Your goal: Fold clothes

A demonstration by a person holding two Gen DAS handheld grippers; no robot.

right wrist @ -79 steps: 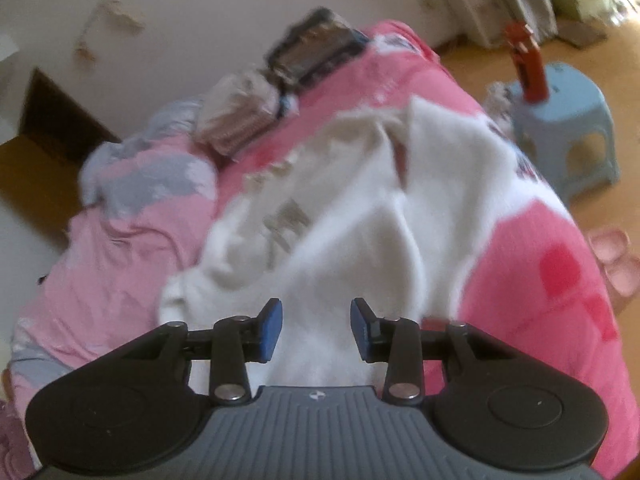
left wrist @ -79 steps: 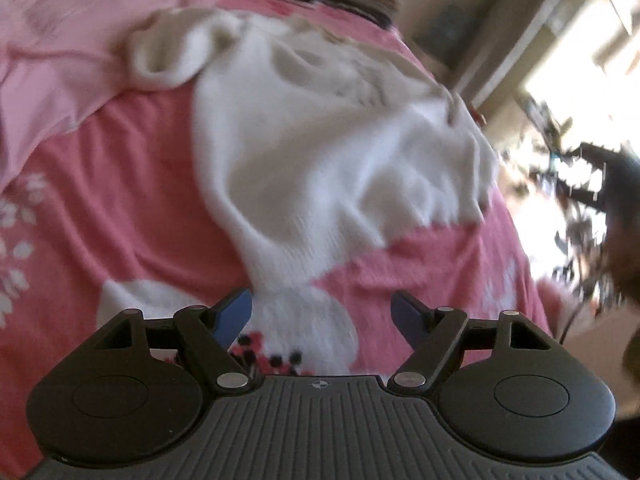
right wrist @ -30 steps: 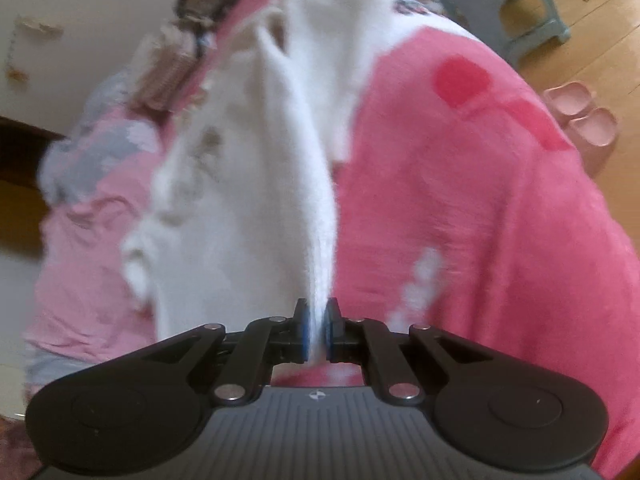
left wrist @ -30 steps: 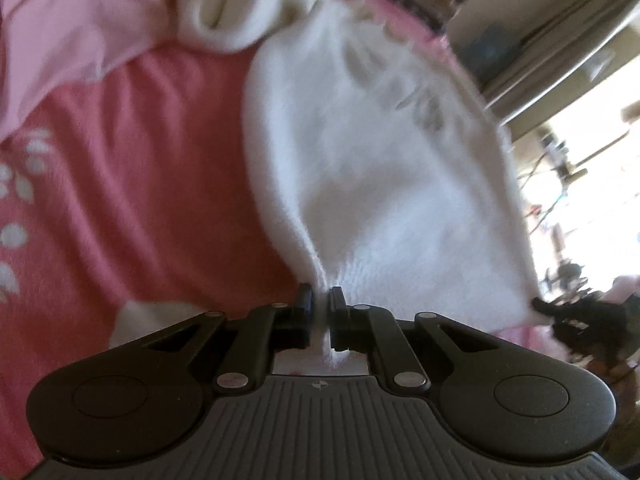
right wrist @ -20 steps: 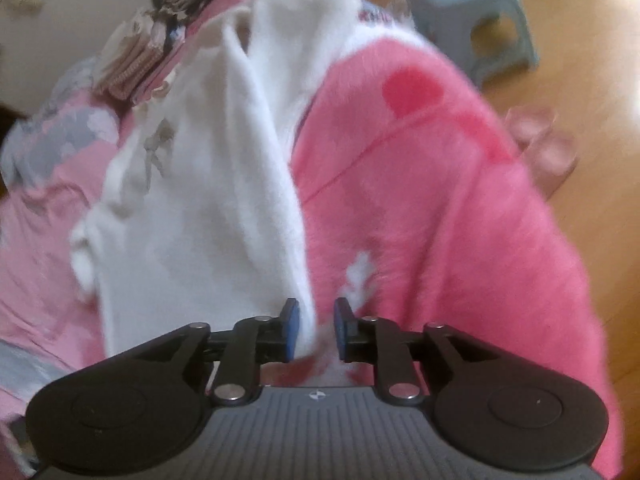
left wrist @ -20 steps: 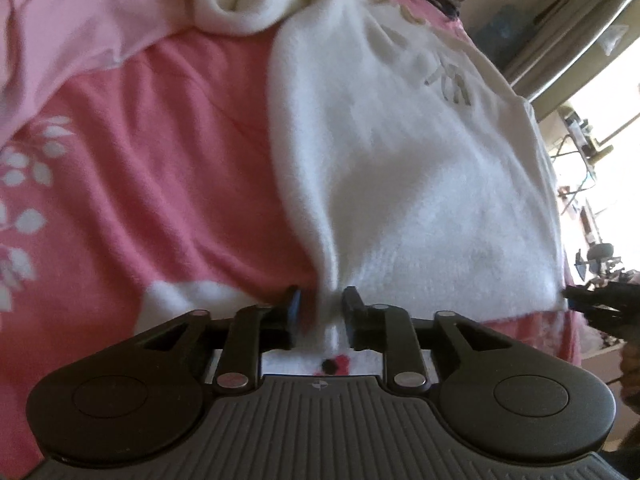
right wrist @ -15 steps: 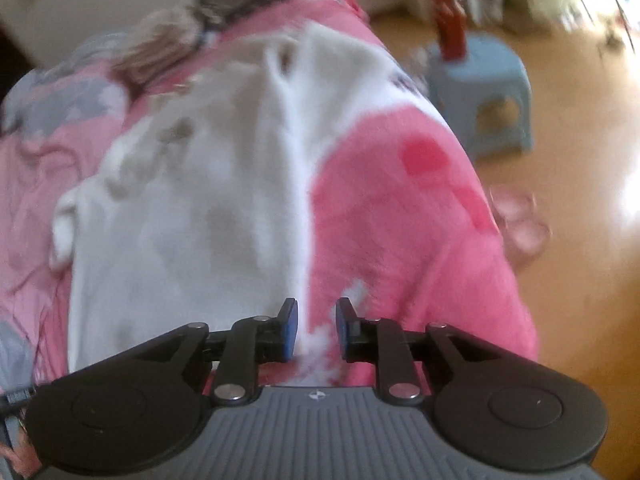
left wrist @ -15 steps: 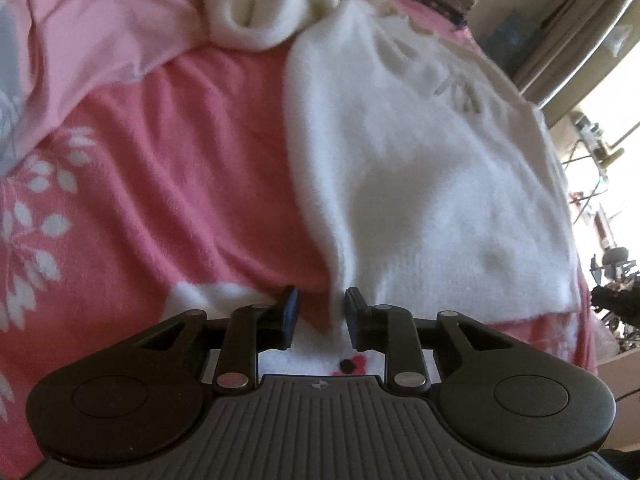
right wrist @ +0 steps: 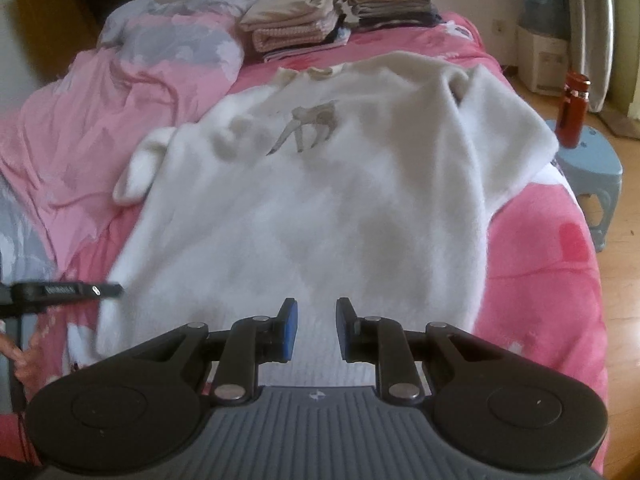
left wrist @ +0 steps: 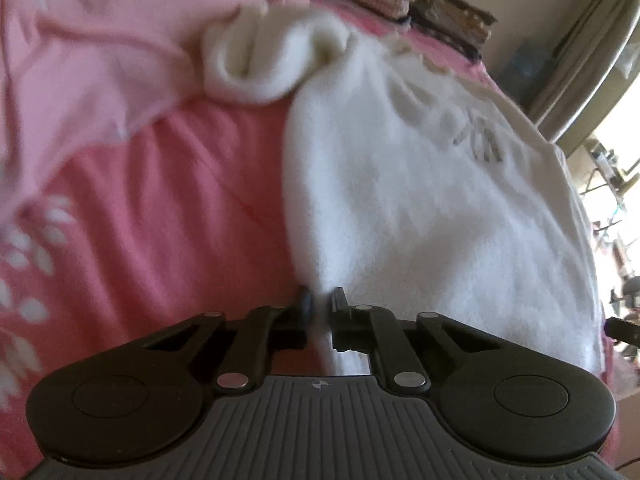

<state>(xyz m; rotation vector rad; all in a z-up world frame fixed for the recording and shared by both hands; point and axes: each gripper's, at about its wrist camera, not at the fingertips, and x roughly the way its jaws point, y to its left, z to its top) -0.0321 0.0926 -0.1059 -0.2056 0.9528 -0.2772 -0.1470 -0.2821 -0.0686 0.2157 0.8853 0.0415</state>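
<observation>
Left gripper (left wrist: 320,306) low at the near hem, fingers pinched onto a fold of white sweater (right wrist: 320,200). Right gripper (right wrist: 316,326) over the hem's middle, fingers parted, nothing between them. Seen at far left from the right wrist: the left gripper's tip at the sweater's near left corner, a hand (right wrist: 24,354) behind it. Sweater spread flat, front up, on the pink bed (right wrist: 548,280), grey deer motif (right wrist: 308,124) on the chest. Left sleeve (left wrist: 272,64) bunched against a pink quilt (right wrist: 100,112); right sleeve draped toward the bed's right edge. Beyond the collar, folded stacks (right wrist: 340,8). Far right, on the floor, a blue stool (right wrist: 592,172) with a red bottle (right wrist: 574,108) on top.
</observation>
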